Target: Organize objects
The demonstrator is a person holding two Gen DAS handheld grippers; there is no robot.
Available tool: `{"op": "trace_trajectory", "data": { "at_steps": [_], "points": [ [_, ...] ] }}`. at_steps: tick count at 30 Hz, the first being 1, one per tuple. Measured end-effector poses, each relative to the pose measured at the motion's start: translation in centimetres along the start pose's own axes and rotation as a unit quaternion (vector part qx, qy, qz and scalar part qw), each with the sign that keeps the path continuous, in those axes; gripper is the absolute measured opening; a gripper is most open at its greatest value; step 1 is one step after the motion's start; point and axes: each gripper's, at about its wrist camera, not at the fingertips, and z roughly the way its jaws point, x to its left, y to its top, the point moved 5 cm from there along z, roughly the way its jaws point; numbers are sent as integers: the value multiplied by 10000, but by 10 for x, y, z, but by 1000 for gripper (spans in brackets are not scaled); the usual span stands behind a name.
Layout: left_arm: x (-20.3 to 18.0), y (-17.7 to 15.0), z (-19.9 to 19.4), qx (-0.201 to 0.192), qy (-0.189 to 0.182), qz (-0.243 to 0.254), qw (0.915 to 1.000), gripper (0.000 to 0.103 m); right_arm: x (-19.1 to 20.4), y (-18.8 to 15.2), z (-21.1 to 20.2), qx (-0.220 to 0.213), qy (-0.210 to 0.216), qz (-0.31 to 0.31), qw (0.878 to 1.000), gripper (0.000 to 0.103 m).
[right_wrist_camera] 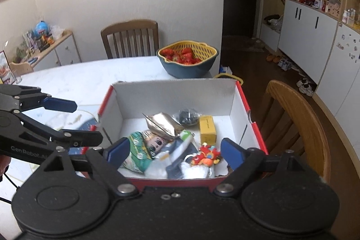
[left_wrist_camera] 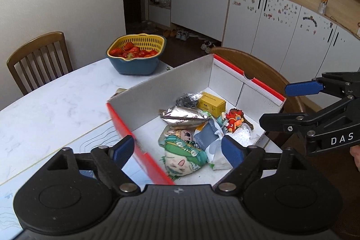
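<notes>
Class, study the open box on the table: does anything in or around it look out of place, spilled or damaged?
Nothing is spilled. The items lie heaped in the box: a crumpled foil packet rests on the cartoon pouch, beside an intact yellow carton.

"DAS" on the right hand-held gripper (left_wrist_camera: 276, 106), seemingly "GenRobot.AI" on the left hand-held gripper (right_wrist_camera: 87, 120).

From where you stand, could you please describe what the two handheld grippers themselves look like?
Both are matte black plastic. The left gripper and right gripper each have two blue fingertip pads, black linkage arms with silver pivot pins, two round discs and a ribbed centre plate. Seen side-on, the right one carries white "DAS" lettering, and the left one white "GenRobot.AI" lettering. A thin black cable trails beneath the left one.
</notes>
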Motion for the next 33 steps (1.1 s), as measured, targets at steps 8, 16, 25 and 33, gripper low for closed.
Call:
{"op": "trace_trajectory", "data": {
  "at_steps": [8,16,25,33],
  "points": [
    [23,-12,-36,-203,-80,-117,9997,101,33,-3,-20,-239,-94,204,9995,94],
    [42,-22,-66,-376,-268,-312,9984,103,64,-10,-37,-466,-332,291,9979,100],
    [57,-36,-87,-572,-102,-204,9981,103,92,-21,-50,-670,-519,470,9953,102],
    [71,-58,-98,-558,57,-209,9982,103,108,-30,-53,-804,-651,707,9921,102]
  ]
}}
